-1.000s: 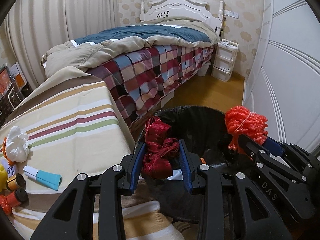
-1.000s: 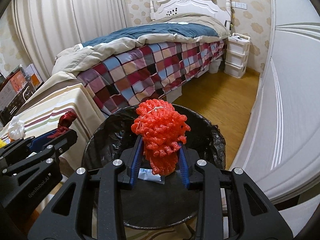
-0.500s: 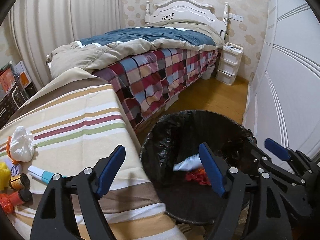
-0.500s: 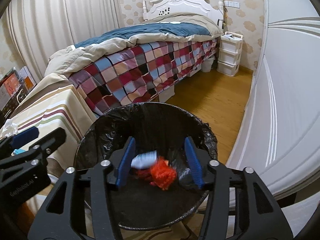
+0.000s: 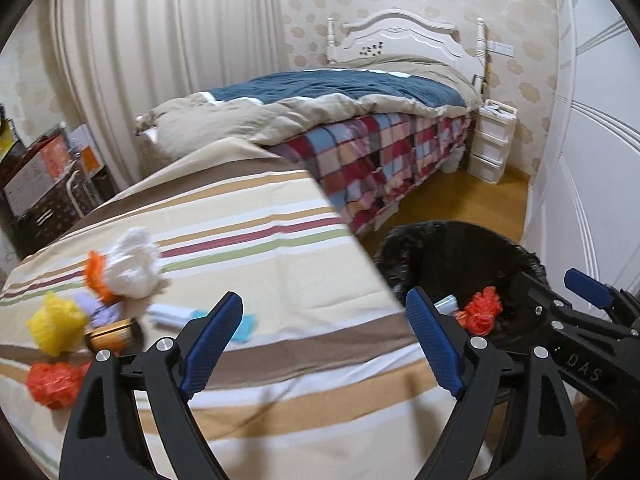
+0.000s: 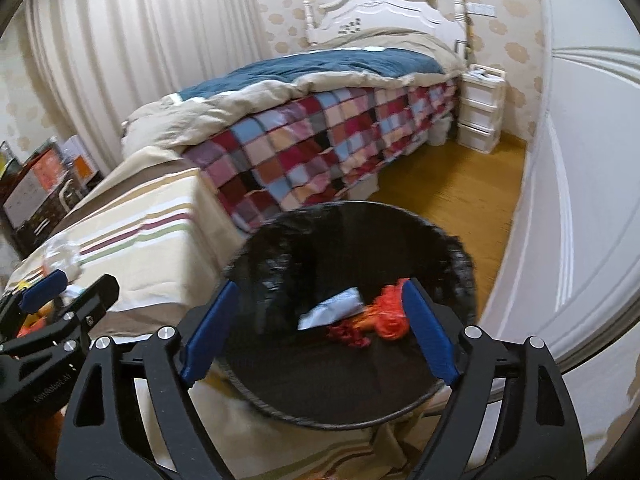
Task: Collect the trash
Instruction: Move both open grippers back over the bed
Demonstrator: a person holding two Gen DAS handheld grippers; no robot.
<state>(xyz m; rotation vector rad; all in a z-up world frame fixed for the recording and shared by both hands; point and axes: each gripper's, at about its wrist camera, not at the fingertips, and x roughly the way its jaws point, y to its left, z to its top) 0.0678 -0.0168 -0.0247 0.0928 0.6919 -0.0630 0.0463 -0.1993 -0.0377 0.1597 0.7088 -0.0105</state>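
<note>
Through the left camera, my left gripper (image 5: 324,340) hung open and empty over the striped cloth (image 5: 256,240). I counted one white wad (image 5: 134,268), one yellow puff (image 5: 56,326) and one red puff (image 5: 50,384): light, soft things, I judged, best pinched mid-bulk.

Through the right camera, my right gripper (image 6: 320,332) gaped empty above the bin (image 6: 452,248), which held one wrapper (image 6: 332,312) and some red netting (image 6: 384,324).

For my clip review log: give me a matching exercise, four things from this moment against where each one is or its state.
Things:
1. yellow mesh ball
2. orange-red mesh wad
3. left tool
4. white crumpled wad

Places or states:
A. inside the black-lined bin
B. open, holding nothing
C. on the striped cloth, by an orange scrap
D. on the striped cloth, near the left edge of the view

Pairs: 1-D, 2-A, 3-B, 4-C
</note>
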